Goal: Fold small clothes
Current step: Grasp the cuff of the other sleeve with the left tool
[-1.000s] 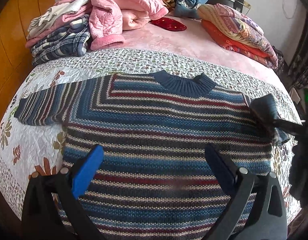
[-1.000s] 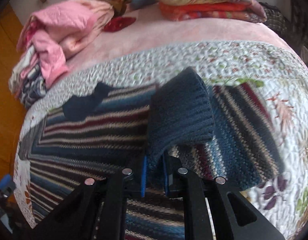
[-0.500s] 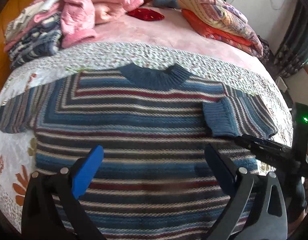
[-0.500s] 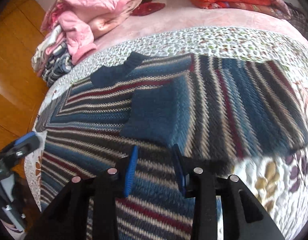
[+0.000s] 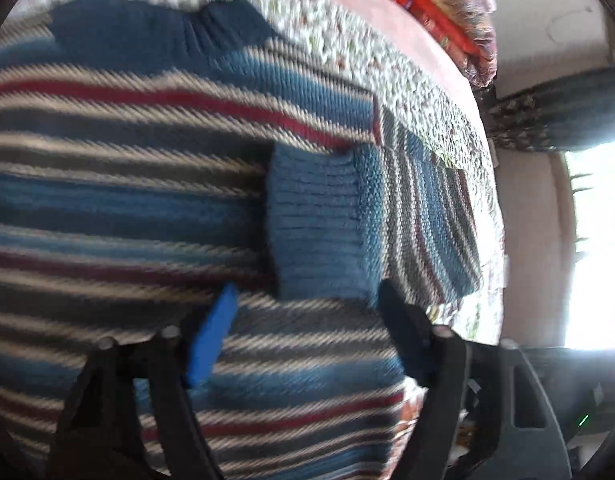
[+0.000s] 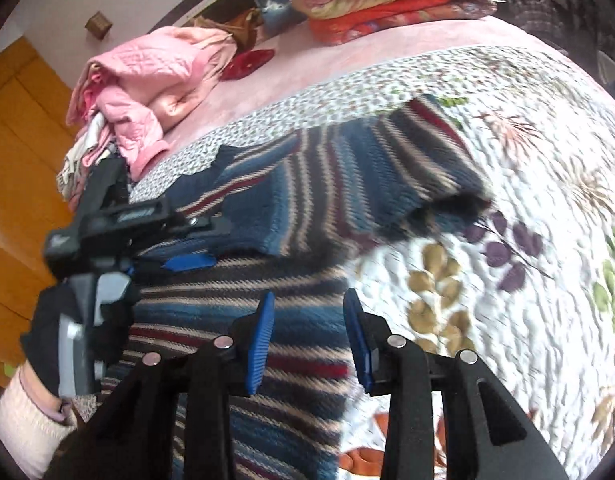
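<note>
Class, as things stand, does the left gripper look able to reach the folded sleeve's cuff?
Probably yes: the left gripper hangs open just short of the cuff, with nothing between.

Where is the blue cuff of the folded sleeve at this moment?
In the left wrist view, the cuff lies flat on the chest of the striped sweater, right of centre, below the collar and just ahead of the open left gripper.

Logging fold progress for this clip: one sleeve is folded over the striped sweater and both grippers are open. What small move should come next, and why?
Probably bring the left gripper down onto the sweater just below the folded sleeve's cuff to pin it. The sleeve lies across the chest, but its outer fold looks puffed up off the quilt. The right gripper is also open and empty at the sweater's side edge.
</note>
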Available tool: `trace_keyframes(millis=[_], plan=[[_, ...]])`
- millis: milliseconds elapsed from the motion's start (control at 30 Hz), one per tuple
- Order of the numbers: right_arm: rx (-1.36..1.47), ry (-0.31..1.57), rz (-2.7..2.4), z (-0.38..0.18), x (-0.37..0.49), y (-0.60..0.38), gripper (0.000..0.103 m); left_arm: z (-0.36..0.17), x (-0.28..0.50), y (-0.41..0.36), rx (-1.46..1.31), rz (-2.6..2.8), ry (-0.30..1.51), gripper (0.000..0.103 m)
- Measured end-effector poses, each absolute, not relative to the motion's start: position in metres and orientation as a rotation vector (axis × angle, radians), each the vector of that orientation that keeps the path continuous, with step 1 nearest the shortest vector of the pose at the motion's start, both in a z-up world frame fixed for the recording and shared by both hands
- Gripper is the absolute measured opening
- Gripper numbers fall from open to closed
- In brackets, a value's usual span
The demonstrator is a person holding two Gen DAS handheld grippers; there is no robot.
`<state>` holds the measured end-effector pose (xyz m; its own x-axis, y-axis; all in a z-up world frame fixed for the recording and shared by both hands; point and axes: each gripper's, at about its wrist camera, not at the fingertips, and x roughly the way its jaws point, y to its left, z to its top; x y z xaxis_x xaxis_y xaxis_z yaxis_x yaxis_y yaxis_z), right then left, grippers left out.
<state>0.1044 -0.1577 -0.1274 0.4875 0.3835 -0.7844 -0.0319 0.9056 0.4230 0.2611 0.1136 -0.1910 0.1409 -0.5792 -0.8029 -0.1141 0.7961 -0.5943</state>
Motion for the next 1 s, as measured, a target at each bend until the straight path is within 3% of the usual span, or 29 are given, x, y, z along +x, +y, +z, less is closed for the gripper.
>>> trace_keyframes(millis=[67,100,133,200,467,1000], plan=[[0.384,1.037,0.248,-0.13,0.1,-0.164,0.037,-0.196,0.269,0.103,-0.576,-0.359,1.408,0.056],[0.388,1.038,0.244,-0.131,0.099,-0.166,0.037,-0.196,0.271,0.098,-0.553,-0.353,1.408,0.042],[0.392,1.038,0.239,-0.132,0.098,-0.168,0.037,-0.196,0.272,0.095,-0.532,-0.343,1.407,0.022],[0.395,1.038,0.229,-0.134,0.097,-0.172,0.037,-0.194,0.273,0.093,-0.553,-0.357,1.405,0.008],[0.42,1.029,0.207,-0.131,0.105,-0.178,0.037,-0.149,0.255,0.116,-0.536,-0.347,1.246,0.007],[0.568,1.166,0.167,-0.162,0.198,-0.174,0.044,-0.108,0.249,0.259,-0.467,-0.181,1.116,0.007]])
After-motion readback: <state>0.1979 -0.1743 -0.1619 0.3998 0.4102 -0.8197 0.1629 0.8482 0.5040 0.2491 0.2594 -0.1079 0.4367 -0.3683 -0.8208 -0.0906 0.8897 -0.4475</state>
